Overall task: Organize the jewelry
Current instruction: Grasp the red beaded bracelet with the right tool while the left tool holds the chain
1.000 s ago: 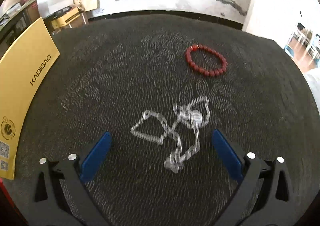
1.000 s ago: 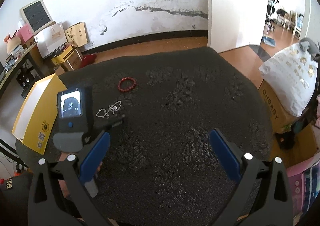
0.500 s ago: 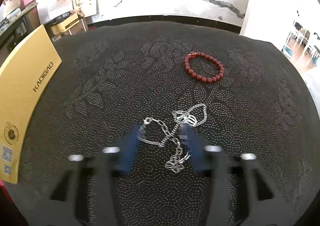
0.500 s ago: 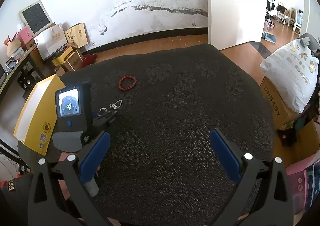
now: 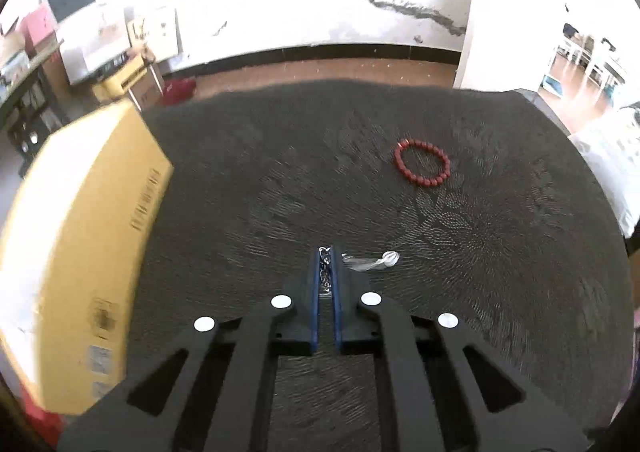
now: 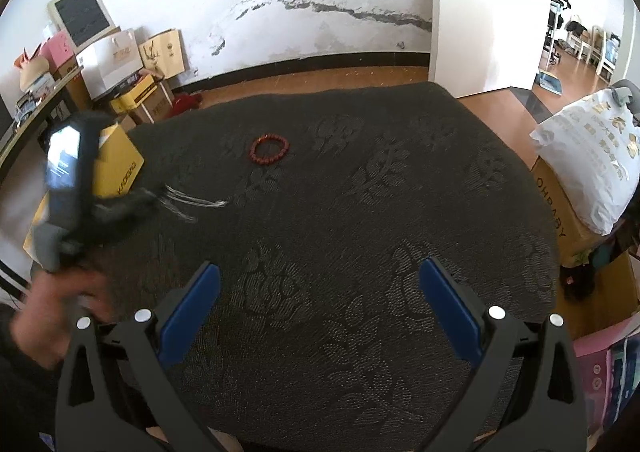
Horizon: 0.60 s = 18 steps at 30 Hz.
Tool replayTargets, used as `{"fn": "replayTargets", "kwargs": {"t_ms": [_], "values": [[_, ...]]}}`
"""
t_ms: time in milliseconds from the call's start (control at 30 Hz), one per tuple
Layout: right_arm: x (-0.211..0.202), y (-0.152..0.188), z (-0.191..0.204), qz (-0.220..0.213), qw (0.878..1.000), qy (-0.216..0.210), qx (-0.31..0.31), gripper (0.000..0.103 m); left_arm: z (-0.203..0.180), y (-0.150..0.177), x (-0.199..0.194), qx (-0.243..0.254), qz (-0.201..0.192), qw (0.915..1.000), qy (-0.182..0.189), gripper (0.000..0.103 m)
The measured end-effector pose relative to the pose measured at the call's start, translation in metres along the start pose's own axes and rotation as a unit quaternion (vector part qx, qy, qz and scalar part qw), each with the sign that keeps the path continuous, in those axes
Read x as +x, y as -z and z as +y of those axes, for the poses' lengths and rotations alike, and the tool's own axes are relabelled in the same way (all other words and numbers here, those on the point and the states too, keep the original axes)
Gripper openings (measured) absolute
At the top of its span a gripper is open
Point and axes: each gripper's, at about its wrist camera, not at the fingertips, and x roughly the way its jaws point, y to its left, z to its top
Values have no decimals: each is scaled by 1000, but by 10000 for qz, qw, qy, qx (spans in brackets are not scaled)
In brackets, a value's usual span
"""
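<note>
Left tongs (image 5: 327,256) pinch the silver chain (image 5: 370,262) — right tongs (image 6: 320,284) agape.

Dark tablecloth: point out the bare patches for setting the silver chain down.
On the dark tablecloth, the widest bare stretch lies right of the red bead bracelet, running to the table's right edge and down to the open right gripper. Crowded: the left side, where the yellow box borders the left gripper, shut on the silver chain.
</note>
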Motion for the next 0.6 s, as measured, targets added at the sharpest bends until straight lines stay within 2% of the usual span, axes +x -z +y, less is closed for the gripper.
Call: {"fn": "replayTargets", "kwargs": {"t_ms": [233, 400, 600], "values": [[47, 0, 32, 196, 9985, -66, -511, 96, 51, 6, -46, 155, -25, 9998, 117, 5], [113, -12, 59, 406, 9956, -36, -847, 96, 73, 17, -57, 169, -28, 9996, 223, 5], [182, -45, 77, 497, 9924, 175, -1115, 96, 96, 18, -56, -21, 25, 9992, 389, 5]]}}
